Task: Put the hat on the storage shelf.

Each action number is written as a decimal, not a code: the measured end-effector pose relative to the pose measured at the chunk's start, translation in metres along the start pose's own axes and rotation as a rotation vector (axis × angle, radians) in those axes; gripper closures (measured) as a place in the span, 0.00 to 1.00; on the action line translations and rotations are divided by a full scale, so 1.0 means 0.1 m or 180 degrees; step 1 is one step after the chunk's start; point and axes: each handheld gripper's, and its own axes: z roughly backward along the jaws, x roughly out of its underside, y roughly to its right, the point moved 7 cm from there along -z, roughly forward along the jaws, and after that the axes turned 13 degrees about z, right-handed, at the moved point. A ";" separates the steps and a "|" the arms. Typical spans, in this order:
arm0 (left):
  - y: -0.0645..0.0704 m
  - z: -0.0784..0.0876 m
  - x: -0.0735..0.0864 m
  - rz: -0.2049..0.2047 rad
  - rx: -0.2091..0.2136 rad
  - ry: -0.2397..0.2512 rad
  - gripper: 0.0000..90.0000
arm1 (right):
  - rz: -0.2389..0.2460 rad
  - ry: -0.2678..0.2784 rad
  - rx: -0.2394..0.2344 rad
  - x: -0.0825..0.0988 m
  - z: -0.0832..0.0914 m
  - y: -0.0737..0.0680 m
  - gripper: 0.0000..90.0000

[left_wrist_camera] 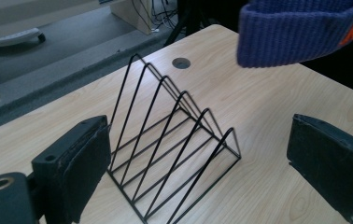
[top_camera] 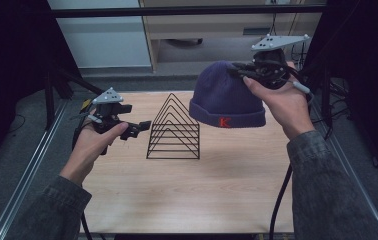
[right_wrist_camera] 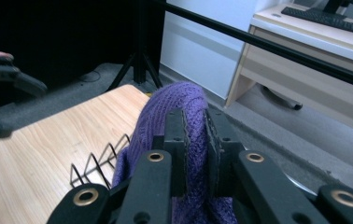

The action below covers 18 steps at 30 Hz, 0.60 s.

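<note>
Up: beanie (top_camera: 224, 95) pinched in right hand-held gripper (top_camera: 249, 70), left hand-held gripper (top_camera: 139, 128) wide, empty; best centred over wire rack (top_camera: 174, 129) mid-desk (top_camera: 227, 190), lowered squarely.

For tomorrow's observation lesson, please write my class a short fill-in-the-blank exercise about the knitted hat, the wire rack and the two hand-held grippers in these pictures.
1. The right gripper has its fingers shut on the purple knitted ____, held in the air above the light wooden table.
2. The left gripper has its fingers ____, with nothing between them.
3. The black wire rack standing on the table is made of frames shaped like ____.
4. The letter stitched on the hat's cuff is coloured ____.

Missing words: hat; open; triangles; orange
</note>
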 end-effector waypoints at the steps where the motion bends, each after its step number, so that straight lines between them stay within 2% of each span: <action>1: 0.02 -0.02 -0.02 -0.0006 0.0018 0.0009 0.06 | 0.0008 0.0017 -0.0001 -0.04 -0.01 0.00 0.89; 8: 0.17 -0.16 -0.11 -0.0138 0.0140 -0.0048 0.05 | 0.0041 0.0164 -0.0092 -0.31 -0.12 -0.12 0.89; 14: 0.18 -0.25 -0.15 -0.0132 0.0204 -0.0070 0.05 | 0.0046 0.0211 -0.0192 -0.41 -0.20 -0.23 0.89; 18: 0.23 -0.33 -0.14 -0.0218 0.0256 -0.0151 0.04 | 0.0034 0.0261 -0.0272 -0.47 -0.25 -0.31 0.89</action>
